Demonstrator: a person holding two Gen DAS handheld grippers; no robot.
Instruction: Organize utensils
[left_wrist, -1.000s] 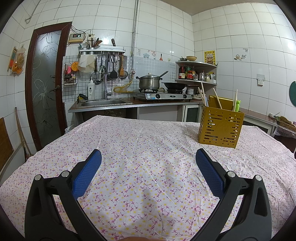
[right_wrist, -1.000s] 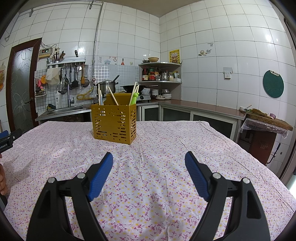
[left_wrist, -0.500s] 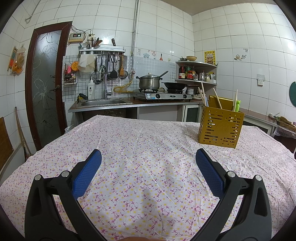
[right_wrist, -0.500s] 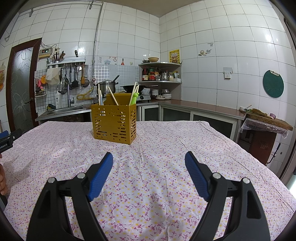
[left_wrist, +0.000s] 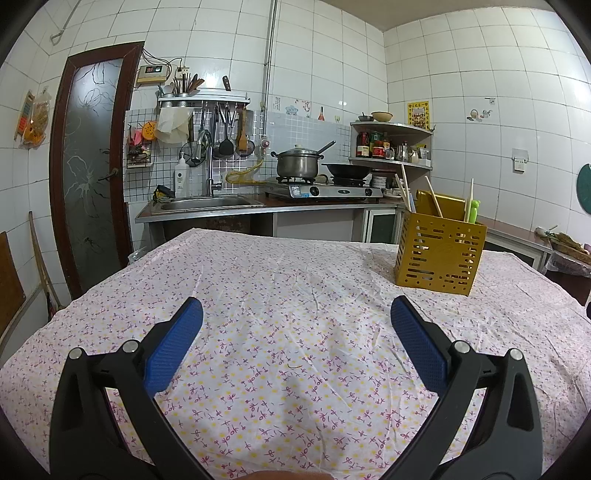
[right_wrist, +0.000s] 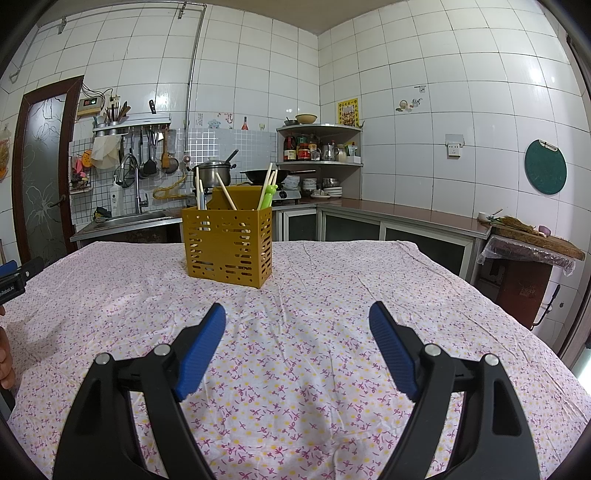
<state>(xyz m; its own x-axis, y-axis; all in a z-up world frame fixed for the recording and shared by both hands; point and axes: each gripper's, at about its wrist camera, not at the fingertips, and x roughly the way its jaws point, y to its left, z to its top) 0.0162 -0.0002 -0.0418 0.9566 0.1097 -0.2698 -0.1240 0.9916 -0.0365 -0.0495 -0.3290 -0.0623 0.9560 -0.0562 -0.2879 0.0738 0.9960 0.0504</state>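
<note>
Left wrist view: the left gripper (left_wrist: 295, 325) hangs low over the bench (left_wrist: 280, 295), which is covered with a flowered cloth. Its jaws stand wide apart and nothing is between the blue pads (left_wrist: 173, 350). The yellow utensil holder (left_wrist: 439, 254) stands upright on the cloth, well ahead and to the right of this gripper. Several chopsticks (left_wrist: 433, 201) and a green utensil (left_wrist: 474, 212) lean out of its top. No loose utensil lies on the cloth in this view.

Right wrist view: the right gripper (right_wrist: 297, 328) is also spread wide with nothing between its jaws, and it points toward the yellow utensil holder (right_wrist: 229, 251), which stands ahead and a little to the left. The chopsticks (right_wrist: 226, 195) and the green utensil (right_wrist: 269, 195) show in different compartments, but how many compartments there are I cannot tell. At the left edge a part of the left gripper (right_wrist: 14, 277) is seen.

I judge that no step is in hand at present: either the sorting is complete or it waits to begin. If any utensil must change compartment, the next move calls for a reach forward to the holder and a careful pinch on one thin stick near its top.
</note>
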